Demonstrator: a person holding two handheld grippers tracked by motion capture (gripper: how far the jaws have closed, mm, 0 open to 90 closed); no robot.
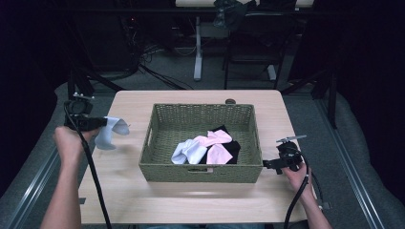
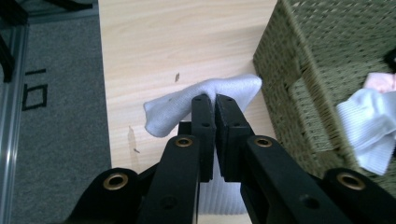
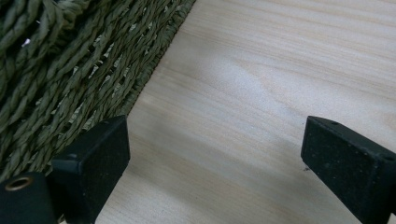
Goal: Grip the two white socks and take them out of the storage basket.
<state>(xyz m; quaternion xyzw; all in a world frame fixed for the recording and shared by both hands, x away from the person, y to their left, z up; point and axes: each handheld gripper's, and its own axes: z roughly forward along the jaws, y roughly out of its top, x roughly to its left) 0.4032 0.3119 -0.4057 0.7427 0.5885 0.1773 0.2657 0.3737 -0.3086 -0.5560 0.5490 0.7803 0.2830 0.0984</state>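
Note:
My left gripper (image 1: 102,122) hangs over the table's left part, shut on a white sock (image 1: 111,132) that droops from its jaws. In the left gripper view the sock (image 2: 205,95) is pinched between the closed jaws of the left gripper (image 2: 214,100), just left of the woven basket (image 2: 303,70). The green woven basket (image 1: 155,124) stands mid-table and holds white, pink and black socks (image 1: 210,145). My right gripper (image 1: 265,163) rests low by the basket's right front corner. In the right gripper view the right gripper (image 3: 212,144) is open, with bare table between its fingers.
The light wooden table (image 1: 191,195) has free room in front of the basket and along its left side. Grey floor and metal rails flank the table. A desk leg and cables stand behind, in the dark.

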